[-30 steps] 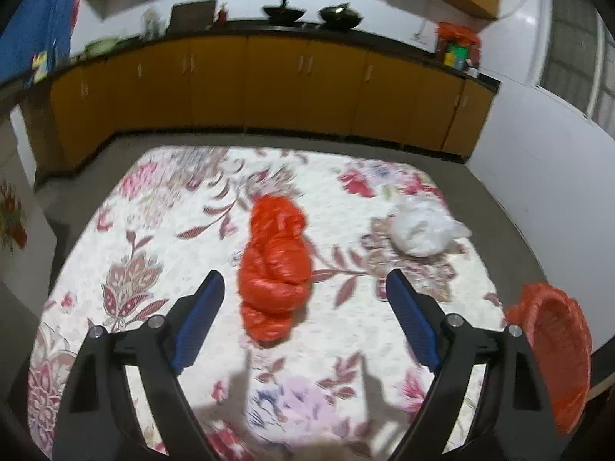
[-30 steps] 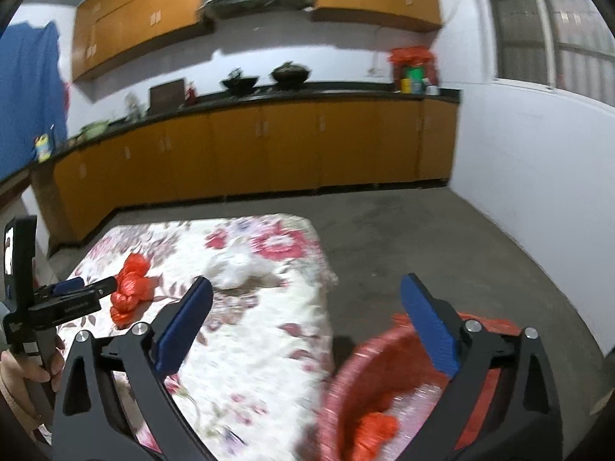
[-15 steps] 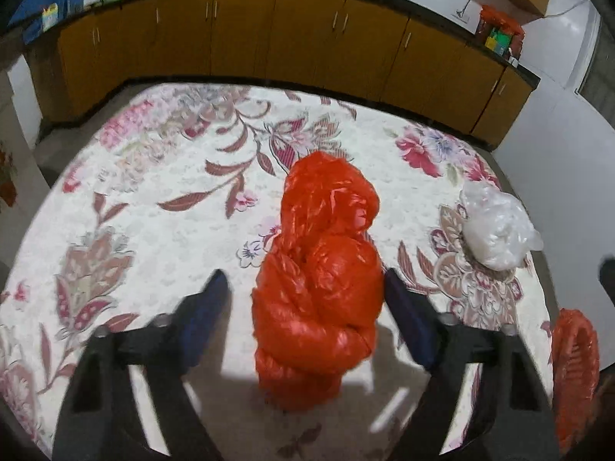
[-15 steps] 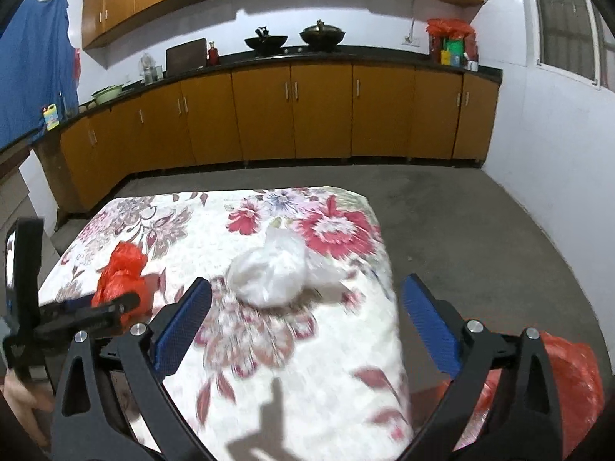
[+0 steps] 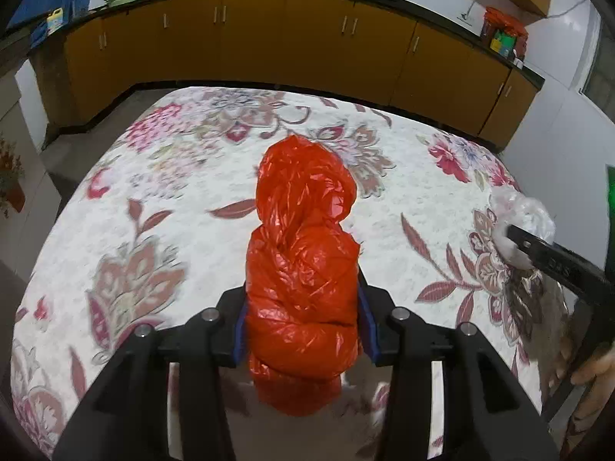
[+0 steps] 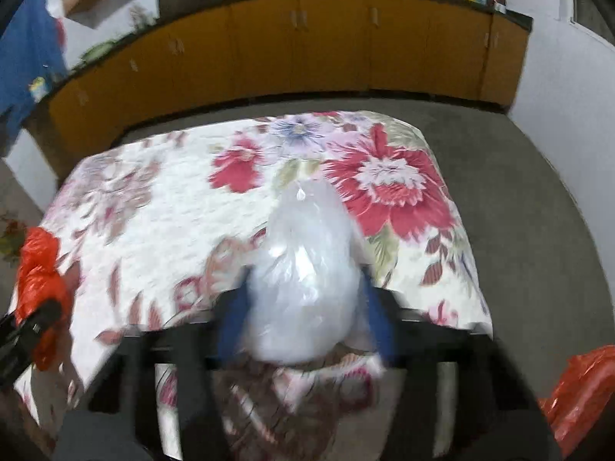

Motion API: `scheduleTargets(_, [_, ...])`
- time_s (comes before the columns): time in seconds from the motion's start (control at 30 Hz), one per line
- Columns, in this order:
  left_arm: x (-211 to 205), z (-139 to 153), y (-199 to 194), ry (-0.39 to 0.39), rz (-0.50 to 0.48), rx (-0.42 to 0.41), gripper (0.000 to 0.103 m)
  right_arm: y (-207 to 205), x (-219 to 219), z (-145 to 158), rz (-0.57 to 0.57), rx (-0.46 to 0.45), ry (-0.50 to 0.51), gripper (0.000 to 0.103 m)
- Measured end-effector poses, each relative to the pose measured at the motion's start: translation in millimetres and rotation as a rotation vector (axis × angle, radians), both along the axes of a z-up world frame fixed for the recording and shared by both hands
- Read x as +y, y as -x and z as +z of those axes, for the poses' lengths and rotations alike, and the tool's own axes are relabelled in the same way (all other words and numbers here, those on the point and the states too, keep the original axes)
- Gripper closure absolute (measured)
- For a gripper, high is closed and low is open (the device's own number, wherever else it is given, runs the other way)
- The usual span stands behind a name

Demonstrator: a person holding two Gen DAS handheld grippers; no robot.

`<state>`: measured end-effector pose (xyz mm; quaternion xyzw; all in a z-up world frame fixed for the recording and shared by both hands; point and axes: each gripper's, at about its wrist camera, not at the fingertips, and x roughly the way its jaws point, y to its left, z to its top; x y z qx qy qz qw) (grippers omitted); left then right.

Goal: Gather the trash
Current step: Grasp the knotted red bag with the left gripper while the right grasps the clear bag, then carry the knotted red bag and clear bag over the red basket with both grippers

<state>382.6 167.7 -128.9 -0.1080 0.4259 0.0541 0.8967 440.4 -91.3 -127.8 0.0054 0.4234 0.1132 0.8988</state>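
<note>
1. The surface (image 5: 115, 230), covered by a white cloth with red and pink flowers, fills most of both views; every place below is given relative to it.
2. Beyond its far edge runs a row of orange-brown cabinets (image 5: 307, 34) under a dark worktop.
3. A red basket (image 6: 580, 392) lined with red plastic sits on the floor off the surface's near right corner.
4. The red plastic bag (image 5: 303, 269), crumpled and twisted into a long bundle, lies near the middle of the surface. Its near half sits between the blue pads of the left hand-held gripper (image 5: 303, 326).
5. The left hand-held gripper's jaws have just been closing, and both pads now press against the bag's sides, pinching it.
6. The clear plastic bag (image 6: 303, 288), bunched into a pale lump, lies toward the surface's right side, over a large red flower print.
7. The right hand-held gripper (image 6: 303, 319) has the clear plastic bag between its blue pads. Its jaws have just been closing; the view is blurred, but the pads appear to squeeze the bag's sides.
</note>
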Motion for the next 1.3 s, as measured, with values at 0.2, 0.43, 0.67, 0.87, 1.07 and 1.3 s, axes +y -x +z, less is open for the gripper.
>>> scheduleTargets(0.2, [-11.2,21.7,28.4,-0.005,-0.038,-0.04,0.059,80.2,-18.7,24.9,0.094,-0.045,-0.021,0.078])
scheduleTargets(0.43, [-61.3,66.0,61.7,-0.022,-0.141,-0.117,0.059,173.8,-88.4,75.6,0.022,-0.158,-0.063,0.078])
scheduleTargets(0.67, [-132.8,107.6,93.5,-0.028,-0.279,-0.193,0.059,233.3,-173.6,124.0,-0.163,-0.274,-0.045,0.078])
scheduleTargets(0.87, [-203.6,132.3,120.9,-0.006,-0.433,-0.235,0.059,274.5,-229.8,145.6,-0.282,-0.323,-0.045,0.078])
scheduleTargets(1.07, [-264.4,140.2,141.1,0.004,-0.55,-0.252,0.059,296.0,-263.1,150.2,-0.35,-0.32,-0.072,0.078])
scheduleTargets(1.3, [-317.1,130.5,153.9,0.017,-0.637,-0.225,0.059,303.6,-275.1,144.3,-0.359,-0.306,-0.111,0.078])
